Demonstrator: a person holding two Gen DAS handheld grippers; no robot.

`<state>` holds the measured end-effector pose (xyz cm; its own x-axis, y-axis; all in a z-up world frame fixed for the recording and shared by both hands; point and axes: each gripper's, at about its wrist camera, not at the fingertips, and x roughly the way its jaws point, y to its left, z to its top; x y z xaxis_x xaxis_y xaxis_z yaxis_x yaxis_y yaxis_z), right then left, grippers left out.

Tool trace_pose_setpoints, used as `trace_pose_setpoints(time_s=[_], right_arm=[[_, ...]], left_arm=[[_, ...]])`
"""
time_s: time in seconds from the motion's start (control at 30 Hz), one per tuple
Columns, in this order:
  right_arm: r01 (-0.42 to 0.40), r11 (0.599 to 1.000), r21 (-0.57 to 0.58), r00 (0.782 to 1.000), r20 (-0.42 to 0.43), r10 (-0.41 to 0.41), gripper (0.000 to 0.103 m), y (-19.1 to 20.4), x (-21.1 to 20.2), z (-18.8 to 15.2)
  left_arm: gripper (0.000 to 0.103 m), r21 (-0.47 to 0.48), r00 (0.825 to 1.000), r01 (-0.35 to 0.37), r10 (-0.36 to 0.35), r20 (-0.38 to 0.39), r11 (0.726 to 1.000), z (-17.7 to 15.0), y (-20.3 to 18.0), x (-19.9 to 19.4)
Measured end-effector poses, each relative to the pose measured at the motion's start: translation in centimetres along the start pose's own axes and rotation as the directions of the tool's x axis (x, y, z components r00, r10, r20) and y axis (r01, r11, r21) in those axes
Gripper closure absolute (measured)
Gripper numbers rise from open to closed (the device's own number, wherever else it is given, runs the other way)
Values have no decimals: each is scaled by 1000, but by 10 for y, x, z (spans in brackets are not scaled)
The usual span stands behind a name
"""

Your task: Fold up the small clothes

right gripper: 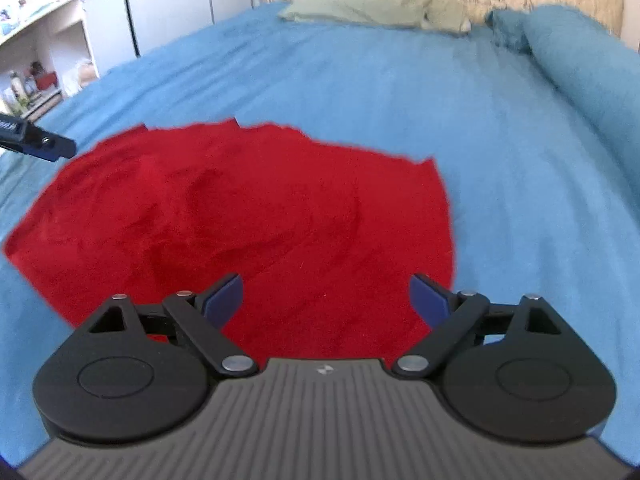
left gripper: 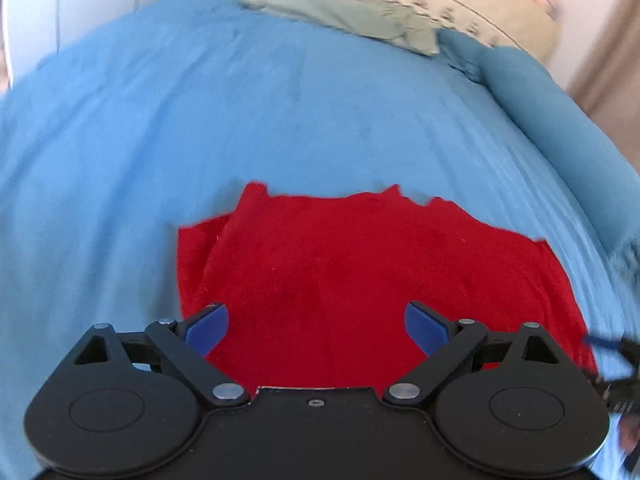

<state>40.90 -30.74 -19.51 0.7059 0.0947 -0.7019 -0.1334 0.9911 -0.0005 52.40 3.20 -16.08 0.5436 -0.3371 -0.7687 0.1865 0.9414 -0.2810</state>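
No words or numbers I can read anywhere, only a small pale emblem on my right gripper (right gripper: 326, 296) body

1. the near edge of the red garment (left gripper: 360, 264) was hidden behind the left hand-held gripper (left gripper: 316, 328).
2. the right hand-held gripper (right gripper: 326, 298) likewise covered its near edge in the right wrist view.
3. shelf items (right gripper: 28, 84) were too small and blurred to tell.
4. the pillow (left gripper: 340, 12) was smeared.
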Motion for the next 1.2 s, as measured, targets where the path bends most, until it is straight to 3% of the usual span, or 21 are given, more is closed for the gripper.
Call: trace_pose_setpoints(time_s=[0.1, 0.27, 0.37, 0.47, 0.53, 0.67, 0.83, 1.07, 1.2], right_arm=[[1, 997, 75, 999, -33, 2, 0, -7, 21, -7], [-4, 990, 142, 1000, -27, 8, 0, -22, 30, -20], [-4, 987, 158, 999, -31, 9, 0, -26, 19, -13], [-21, 978, 210, 1000, 26, 16, 0, -21, -12, -5], [-2, 957, 290, 1000, 17, -3, 0, -22, -38, -7], [60, 899, 435, 997, -74, -31, 0, -15, -66, -28], [79, 841, 535, 994, -102, -28, 0, -2, -69, -70], [17, 739, 673, 999, 21, -42, 0, -9, -46, -103], [41, 735, 676, 994, 45, -96, 0, -15, -38, -95]], left_arm=[[6, -15, 1000, -17, 17, -19, 1000, -3, 7, 15], [6, 39, 998, -55, 56, -30, 998, -4, 2, 17], [6, 39, 995, -98, 98, 2, 994, -3, -15, -3], [1, 47, 983, -181, 180, 24, 982, -3, -53, -27], [0, 56, 977, -213, 213, 18, 975, -7, -78, -32], [0, 108, 984, -177, 179, -17, 978, -18, -122, -12], [0, 112, 974, -206, 214, -67, 972, -28, -140, 30], [0, 33, 966, -239, 241, -91, 971, -30, -128, 55], [0, 40, 960, -260, 263, -92, 965, -25, -126, 62]])
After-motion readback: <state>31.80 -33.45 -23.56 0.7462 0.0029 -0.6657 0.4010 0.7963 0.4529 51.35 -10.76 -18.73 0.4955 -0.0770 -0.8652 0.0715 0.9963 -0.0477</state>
